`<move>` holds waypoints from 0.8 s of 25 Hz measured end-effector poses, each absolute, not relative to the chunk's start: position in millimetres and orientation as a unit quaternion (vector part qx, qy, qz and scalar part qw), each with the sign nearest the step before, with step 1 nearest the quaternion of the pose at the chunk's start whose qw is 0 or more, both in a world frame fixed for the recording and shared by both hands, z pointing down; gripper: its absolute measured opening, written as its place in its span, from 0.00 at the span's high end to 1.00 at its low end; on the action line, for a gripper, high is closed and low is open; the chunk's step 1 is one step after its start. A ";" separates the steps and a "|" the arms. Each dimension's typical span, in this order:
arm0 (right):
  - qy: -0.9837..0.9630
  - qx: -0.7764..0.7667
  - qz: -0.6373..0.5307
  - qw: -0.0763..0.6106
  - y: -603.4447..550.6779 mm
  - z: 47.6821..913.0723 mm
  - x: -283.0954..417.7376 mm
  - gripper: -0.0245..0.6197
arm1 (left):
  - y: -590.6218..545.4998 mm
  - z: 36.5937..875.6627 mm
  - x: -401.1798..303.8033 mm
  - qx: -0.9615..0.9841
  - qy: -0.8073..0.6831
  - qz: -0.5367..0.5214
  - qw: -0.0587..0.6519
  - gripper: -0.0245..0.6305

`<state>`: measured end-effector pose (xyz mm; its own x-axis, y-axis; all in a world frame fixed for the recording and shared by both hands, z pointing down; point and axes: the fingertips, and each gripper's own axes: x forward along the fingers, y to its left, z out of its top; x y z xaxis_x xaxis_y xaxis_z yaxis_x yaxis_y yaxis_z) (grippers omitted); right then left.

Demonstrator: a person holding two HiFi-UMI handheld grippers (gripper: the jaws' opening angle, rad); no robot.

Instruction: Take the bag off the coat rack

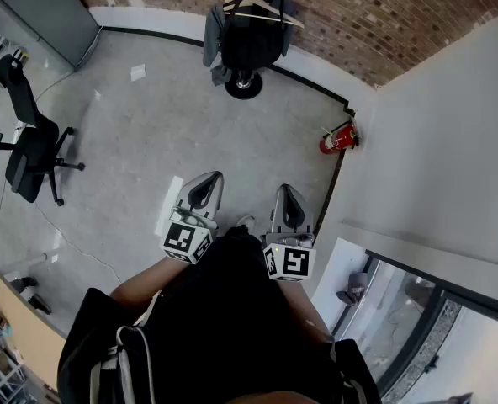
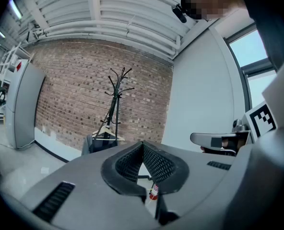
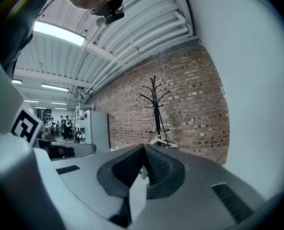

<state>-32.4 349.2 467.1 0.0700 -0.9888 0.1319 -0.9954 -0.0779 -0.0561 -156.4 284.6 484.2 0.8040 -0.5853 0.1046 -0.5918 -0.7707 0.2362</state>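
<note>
both pairs of jaws are clenched on nothing, the left gripper (image 2: 143,146) and right gripper (image 3: 143,148) held side by side, about level. well ahead across the floor (image 1: 140,133), the black bag (image 1: 251,47) hangs on the coat rack (image 2: 117,92) against the brick wall (image 1: 358,15).

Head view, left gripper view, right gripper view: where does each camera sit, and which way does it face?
Head view: on the person's head, looking steeply down at the floor; the left gripper and right gripper show.
Left gripper view: on the left gripper, facing the coat rack along its shut jaws.
Right gripper view: on the right gripper, facing likewise, jaws shut.
Shared: all three show the coat rack before the brick wall.
</note>
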 end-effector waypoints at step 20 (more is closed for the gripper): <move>-0.684 0.720 0.109 -0.047 384.8 485.9 45.8 0.93 | 299.7 503.7 -122.2 0.917 -0.381 0.027 0.112 0.93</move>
